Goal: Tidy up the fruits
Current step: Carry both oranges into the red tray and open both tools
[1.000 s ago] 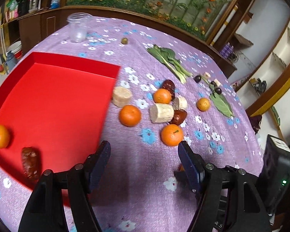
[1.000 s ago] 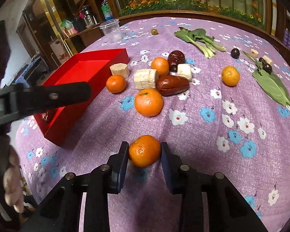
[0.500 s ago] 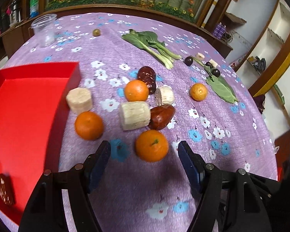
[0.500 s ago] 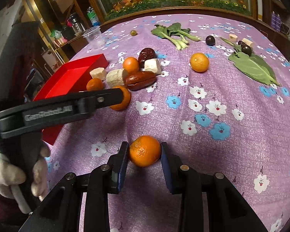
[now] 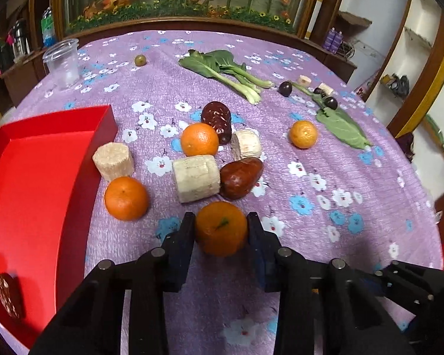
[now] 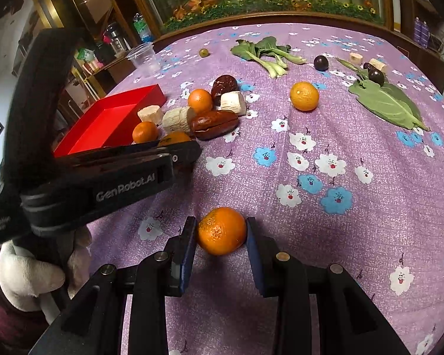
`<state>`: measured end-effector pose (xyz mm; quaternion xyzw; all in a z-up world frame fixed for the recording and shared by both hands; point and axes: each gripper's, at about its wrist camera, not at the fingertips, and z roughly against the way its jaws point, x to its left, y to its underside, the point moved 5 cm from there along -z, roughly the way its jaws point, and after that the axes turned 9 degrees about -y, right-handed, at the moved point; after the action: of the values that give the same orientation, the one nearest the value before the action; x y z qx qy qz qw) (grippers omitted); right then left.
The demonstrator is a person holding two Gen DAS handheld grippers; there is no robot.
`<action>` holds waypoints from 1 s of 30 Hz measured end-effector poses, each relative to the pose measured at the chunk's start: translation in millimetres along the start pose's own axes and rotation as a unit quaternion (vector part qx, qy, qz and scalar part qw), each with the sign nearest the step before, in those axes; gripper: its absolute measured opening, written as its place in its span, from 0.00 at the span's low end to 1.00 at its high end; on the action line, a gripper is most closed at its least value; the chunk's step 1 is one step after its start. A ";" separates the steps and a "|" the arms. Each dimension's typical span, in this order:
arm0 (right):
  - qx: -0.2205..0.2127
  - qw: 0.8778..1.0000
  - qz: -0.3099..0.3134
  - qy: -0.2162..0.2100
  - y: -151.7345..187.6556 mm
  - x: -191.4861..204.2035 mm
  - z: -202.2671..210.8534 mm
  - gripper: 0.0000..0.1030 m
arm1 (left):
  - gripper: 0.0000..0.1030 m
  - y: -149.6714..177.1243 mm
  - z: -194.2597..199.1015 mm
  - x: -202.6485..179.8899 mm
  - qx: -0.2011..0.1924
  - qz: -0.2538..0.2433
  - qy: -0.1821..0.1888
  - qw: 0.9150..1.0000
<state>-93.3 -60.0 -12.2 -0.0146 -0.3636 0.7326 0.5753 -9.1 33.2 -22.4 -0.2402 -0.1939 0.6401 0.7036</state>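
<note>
My left gripper (image 5: 221, 217) is closing on a tangerine (image 5: 221, 228) at the near end of the fruit cluster, and both pads press its sides. In the right wrist view that gripper's black body (image 6: 103, 177) reaches in from the left, hiding most of its tangerine (image 6: 174, 137). My right gripper (image 6: 221, 222) is shut on another tangerine (image 6: 222, 230) just over the purple cloth. The red tray (image 5: 44, 177) lies at the left with a brown date (image 5: 7, 298) in its near corner. Loose tangerines (image 5: 126, 198) (image 5: 199, 143) (image 5: 303, 134) lie on the cloth.
Two dates (image 5: 216, 119) (image 5: 241, 174) and three pale cut cylinders (image 5: 196, 177) sit among the tangerines. Farther back lie leafy greens (image 5: 231, 71), a large leaf (image 5: 340, 124), dark plums (image 5: 285, 88) and a clear plastic cup (image 5: 62, 62). A gloved hand (image 6: 29, 269) holds the left gripper.
My left gripper swung right, away from the tray, came up to the nearest tangerine and closed its jaws on it. The right gripper kept its tangerine and shifted slightly.
</note>
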 end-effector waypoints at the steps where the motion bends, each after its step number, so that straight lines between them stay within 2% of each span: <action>1: 0.000 1.000 -0.002 0.000 0.3 0.2 0.3 0.35 | 0.33 1.0 4.4 1.6 -0.002 0.006 0.004 1.000; 10: -0.010 1.000 -0.005 -0.004 0.2 5.6 8.7 0.34 | 0.33 8.3 43.7 18.2 -0.025 0.040 0.024 0.999; 18: -0.024 1.000 0.007 -0.010 1.6 21.9 20.4 0.34 | 0.33 13.9 69.9 46.2 -0.044 0.077 0.022 0.996; 25: -0.028 0.999 0.026 -0.021 -2.3 43.5 26.5 0.34 | 0.33 14.5 86.6 89.9 -0.063 0.116 -0.001 0.991; 30: -0.026 0.998 0.053 -0.033 -14.5 69.9 21.8 0.34 | 0.33 10.3 92.4 137.5 -0.079 0.150 -0.037 0.985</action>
<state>-114.4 -10.5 39.6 -0.0247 -0.3996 0.7525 0.5229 -56.6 178.8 41.6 -0.2974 -0.2311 0.7294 0.5710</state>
